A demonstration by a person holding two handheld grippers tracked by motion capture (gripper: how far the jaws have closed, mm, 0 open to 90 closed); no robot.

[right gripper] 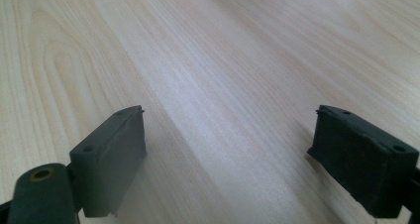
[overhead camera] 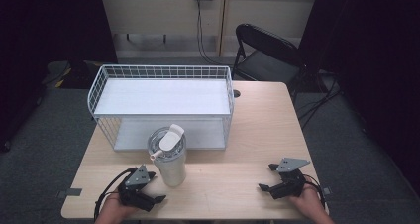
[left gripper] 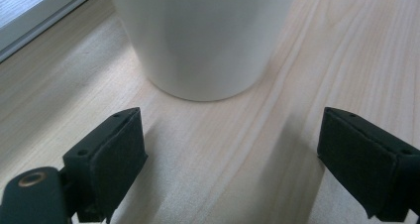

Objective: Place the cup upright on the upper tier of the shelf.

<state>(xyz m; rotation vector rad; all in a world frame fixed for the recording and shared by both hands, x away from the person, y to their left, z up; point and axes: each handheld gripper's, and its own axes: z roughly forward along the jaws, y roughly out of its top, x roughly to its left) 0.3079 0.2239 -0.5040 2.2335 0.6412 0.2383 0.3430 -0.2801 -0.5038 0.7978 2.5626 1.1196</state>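
1. Cream-white and tall, the plastic tumbler with its clear lid and flip-up spout stands upright on the pale wooden table, near the front edge and left of centre.
2. We hold the left gripper just left of the tumbler's base — its jaws stand wide apart, nothing between them.
3. From the left gripper view the tumbler's rounded base sits just ahead of the open jaws, not touching either pad.
4. Our right gripper rests low over the table at the near right, well apart from the tumbler; its jaws are spread too, and the right gripper view shows bare wood grain between them.
5. Behind the tumbler stands a white wire rack with two flat shelves — the tumbler is just in front of its lower shelf.
6. Farther off, past the table's far right corner, we see a black folding chair.
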